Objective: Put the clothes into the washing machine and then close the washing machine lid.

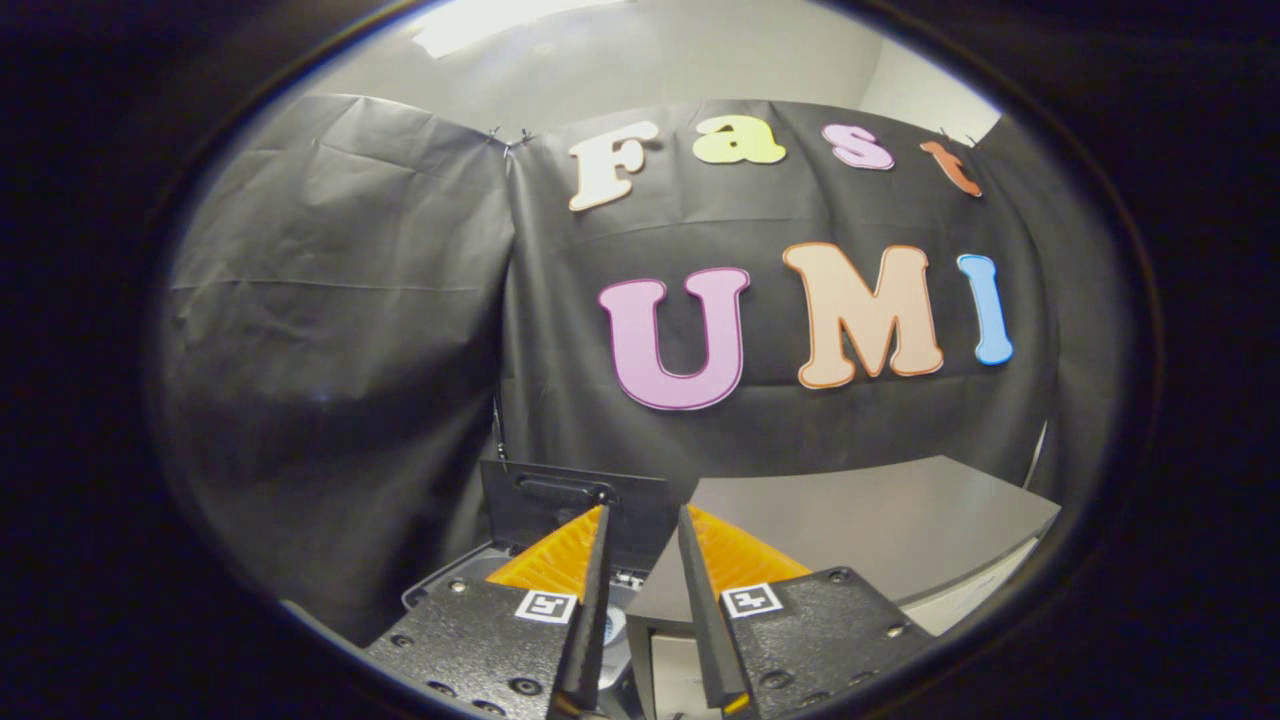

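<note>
Gripper view: gripper (643,520) fingers slightly apart, holding nothing.
Beyond them stands the dark upright washing machine lid (560,500), beside a grey tabletop (880,520).

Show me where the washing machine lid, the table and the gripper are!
washing machine lid (560,500): gripper view, its raised dark panel.
table (880,520): gripper view, its bare grey top.
gripper (642,535): gripper view, gap between its open fingers.

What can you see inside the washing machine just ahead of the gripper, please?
Hardly anything: the washing machine has its lid raised upright, but the open gripper fingers cover the drum opening, so its contents stay hidden. A table stands beside it.
</note>
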Demonstrator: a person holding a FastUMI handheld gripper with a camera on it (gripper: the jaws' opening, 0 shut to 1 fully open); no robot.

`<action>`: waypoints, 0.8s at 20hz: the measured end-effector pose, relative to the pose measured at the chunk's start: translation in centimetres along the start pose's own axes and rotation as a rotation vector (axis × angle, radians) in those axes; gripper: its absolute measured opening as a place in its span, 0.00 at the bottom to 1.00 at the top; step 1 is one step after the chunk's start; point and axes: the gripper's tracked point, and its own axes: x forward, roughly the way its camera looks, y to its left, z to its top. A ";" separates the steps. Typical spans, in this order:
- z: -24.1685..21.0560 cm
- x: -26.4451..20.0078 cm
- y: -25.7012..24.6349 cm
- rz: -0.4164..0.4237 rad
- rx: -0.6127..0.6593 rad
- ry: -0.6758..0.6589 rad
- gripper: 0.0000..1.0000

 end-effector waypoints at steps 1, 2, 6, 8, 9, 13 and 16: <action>0.6 0.8 0.6 0.011 0.005 -0.003 0.39; 1.2 1.7 1.1 0.022 0.004 -0.007 0.39; 1.9 7.3 3.9 0.052 0.016 0.028 0.39; 2.2 10.7 5.5 0.057 0.057 0.047 0.39; 2.3 12.4 6.3 0.056 0.065 0.049 0.39; 1.2 19.9 7.6 0.008 0.021 0.060 0.39; -0.8 24.7 6.9 -0.060 -0.021 0.064 0.40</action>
